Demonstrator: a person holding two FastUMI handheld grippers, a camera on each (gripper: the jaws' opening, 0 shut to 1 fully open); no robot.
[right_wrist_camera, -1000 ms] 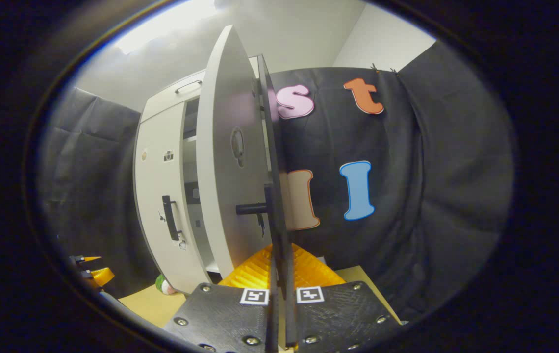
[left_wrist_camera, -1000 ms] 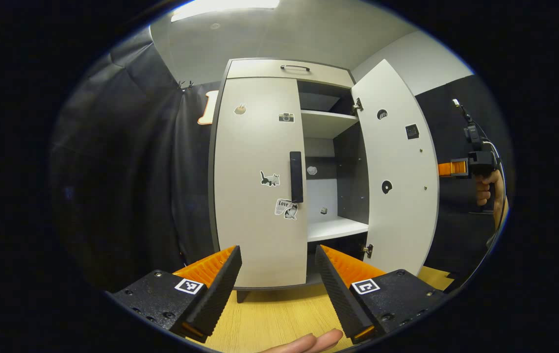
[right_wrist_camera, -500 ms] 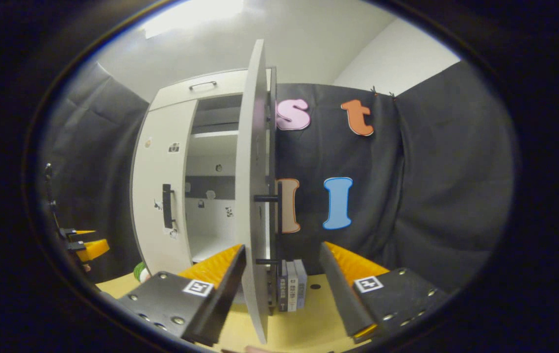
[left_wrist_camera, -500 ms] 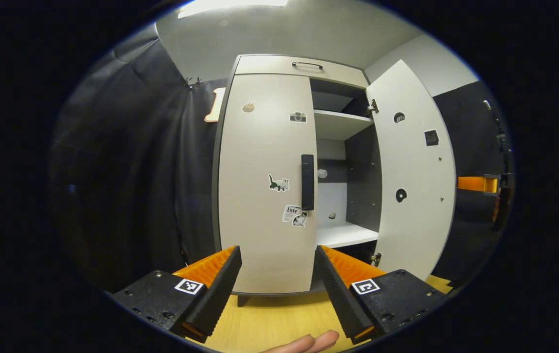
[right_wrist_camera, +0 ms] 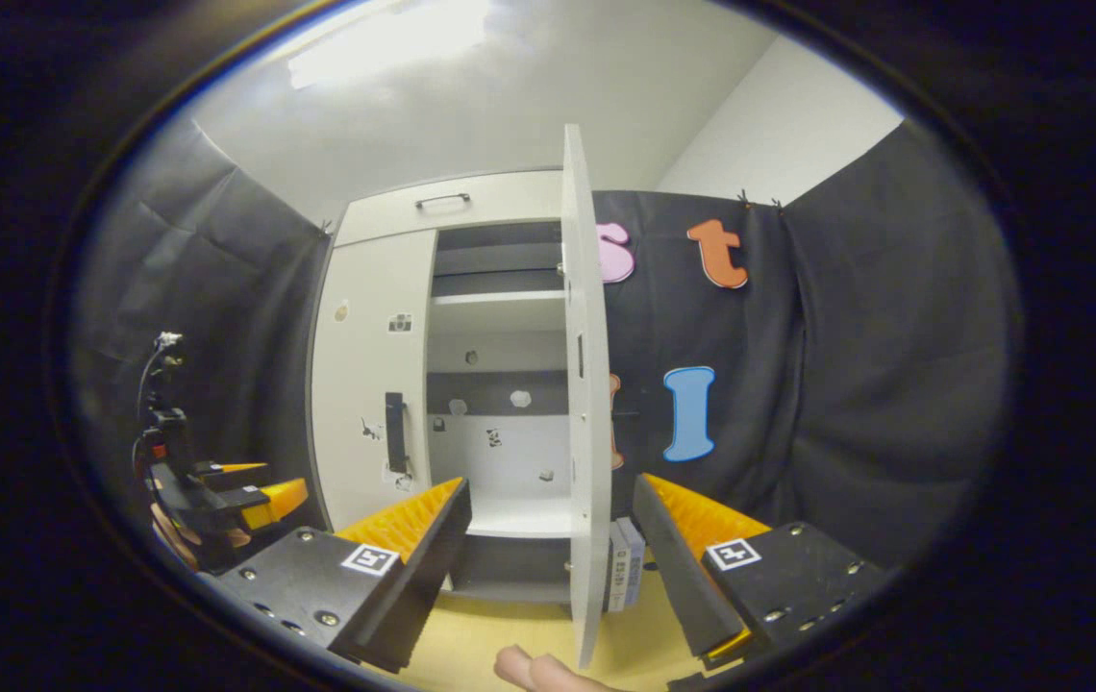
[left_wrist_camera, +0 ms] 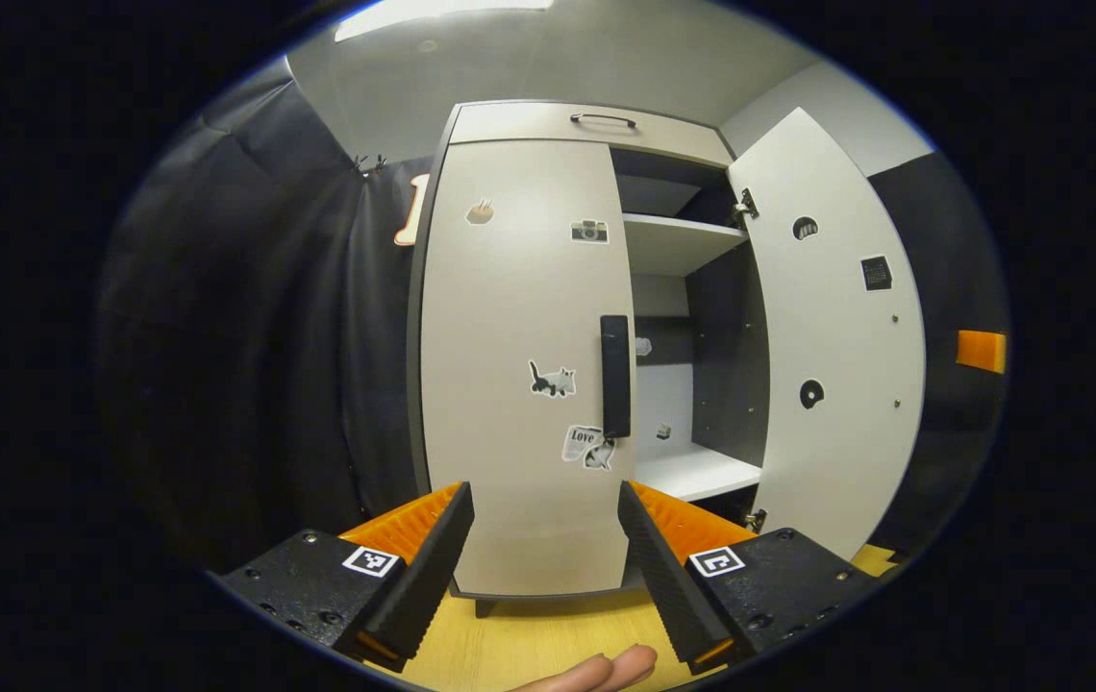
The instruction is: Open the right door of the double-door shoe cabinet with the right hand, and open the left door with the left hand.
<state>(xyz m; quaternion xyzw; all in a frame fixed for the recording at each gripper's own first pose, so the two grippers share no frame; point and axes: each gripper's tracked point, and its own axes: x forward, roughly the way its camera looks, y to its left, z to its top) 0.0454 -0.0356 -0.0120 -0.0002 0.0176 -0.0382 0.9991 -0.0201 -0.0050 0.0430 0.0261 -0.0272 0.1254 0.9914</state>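
The white double-door shoe cabinet (left_wrist_camera: 529,125) stands on a wooden surface. Its left door (left_wrist_camera: 510,384) is closed, with a black vertical handle (left_wrist_camera: 614,375) at its right edge. The right door (left_wrist_camera: 841,356) is swung wide open, baring the shelves (left_wrist_camera: 673,240). My left gripper (left_wrist_camera: 546,567) is open in front of the left door, short of the handle. In the right gripper view the right door (right_wrist_camera: 586,404) is edge-on, and my right gripper (right_wrist_camera: 548,567) is open with the door's edge above the gap, not touching. The left gripper (right_wrist_camera: 221,490) is at the far left there, in a hand.
Several books (right_wrist_camera: 625,577) stand on the wooden top (right_wrist_camera: 500,634) behind the open right door. Black cloth hangs on both sides of the cabinet. A drawer with a metal handle (left_wrist_camera: 603,119) tops the cabinet. A fingertip (left_wrist_camera: 606,668) shows at the bottom edge.
My right gripper has opened, let go of the right door's handle and drawn back from it. The left gripper has moved slightly nearer the left door, staying open.
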